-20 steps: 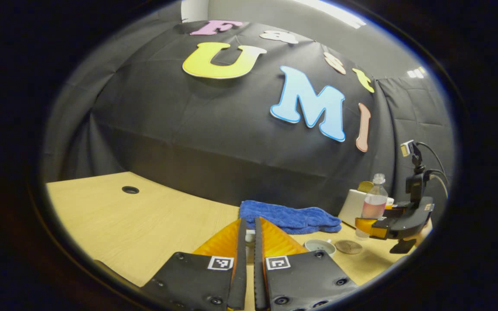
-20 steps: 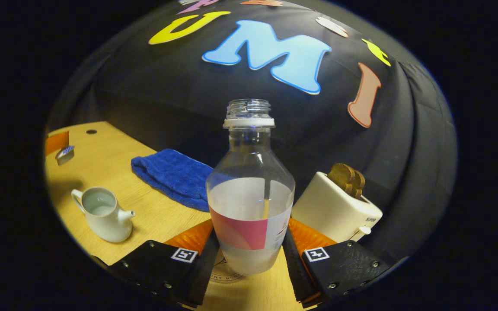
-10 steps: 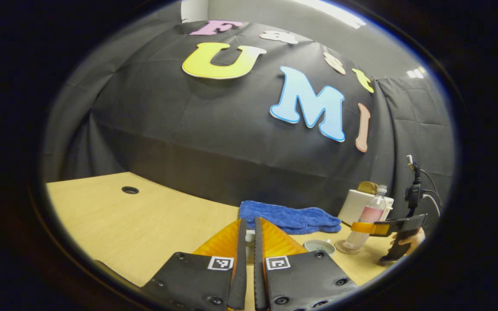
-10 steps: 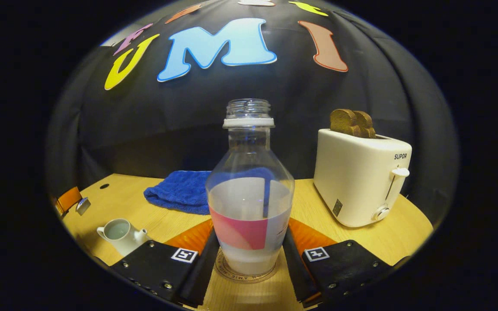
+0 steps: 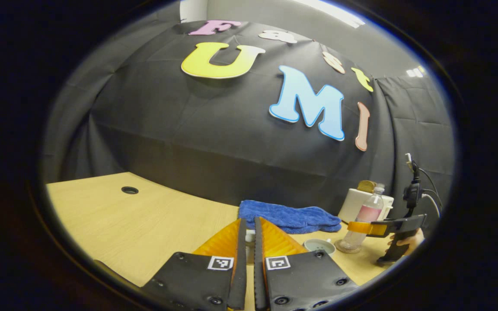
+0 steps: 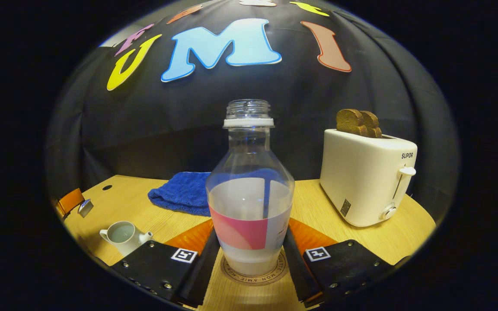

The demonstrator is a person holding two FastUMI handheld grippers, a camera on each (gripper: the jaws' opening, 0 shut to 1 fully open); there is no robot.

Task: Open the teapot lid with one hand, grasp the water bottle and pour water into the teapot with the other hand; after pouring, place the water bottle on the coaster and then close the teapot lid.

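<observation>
The clear water bottle [image 6: 249,203], uncapped and about half full with a pink label, stands upright on the round coaster [image 6: 254,273]. My right gripper [image 6: 251,226] is shut on the bottle's lower body. The open white teapot [image 6: 123,235] with water inside sits to the left. In the left gripper view, my left gripper [image 5: 250,224] is shut on the small teapot lid [image 5: 250,236], held above the table. Beyond it are the teapot [image 5: 319,246], the bottle [image 5: 365,218] and the right gripper [image 5: 361,227] with a hand behind it. The left gripper [image 6: 72,202] shows at the far left of the right gripper view.
A white toaster [image 6: 368,177] with two bread slices stands at the right. A folded blue towel [image 6: 180,196] lies at the back against the black wall. The wooden table [image 5: 136,220] has a cable hole [image 5: 129,190] at the far left.
The right gripper has brought the bottle down from above the table onto the coaster and levelled out. The left gripper has stayed put with the lid.
</observation>
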